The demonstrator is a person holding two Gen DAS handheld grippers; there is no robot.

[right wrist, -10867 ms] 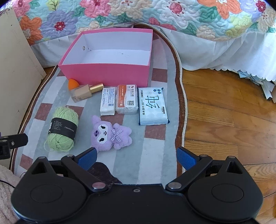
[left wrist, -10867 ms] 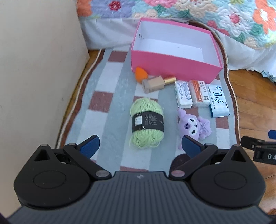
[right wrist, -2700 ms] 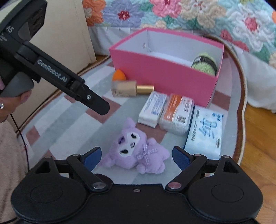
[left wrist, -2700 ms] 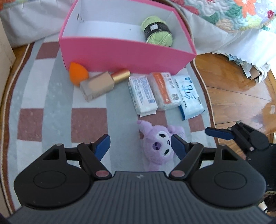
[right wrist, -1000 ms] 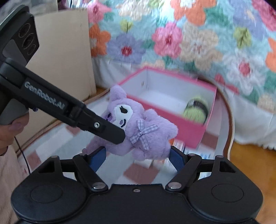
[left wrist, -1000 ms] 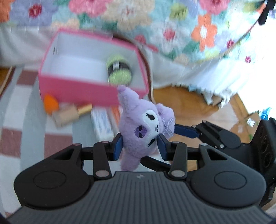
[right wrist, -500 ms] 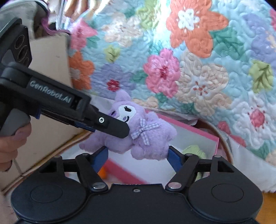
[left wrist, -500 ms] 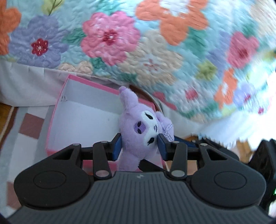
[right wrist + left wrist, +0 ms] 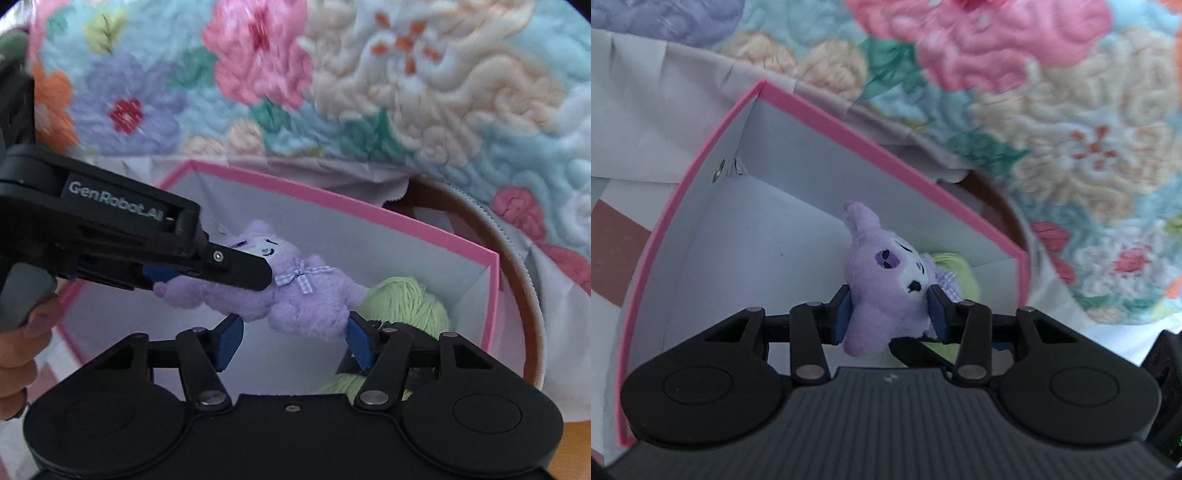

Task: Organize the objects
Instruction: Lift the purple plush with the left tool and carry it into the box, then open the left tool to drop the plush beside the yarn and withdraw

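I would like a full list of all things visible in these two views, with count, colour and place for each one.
plush toy: one, purple, held above the box interior
box: one, pink outside, white inside, on the rug
yarn ball: one, light green, inside the box at its right end
quilt: one, floral, behind the box
rug: one, checked, under the box
left gripper: black, blue pads, shut on the plush toy
right gripper: black, closing around the toy's body
hand: one, on the left gripper's handle

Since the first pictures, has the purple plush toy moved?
Yes. The purple plush toy has left the rug in front of the pink box and hangs over its inside, beside the green yarn.
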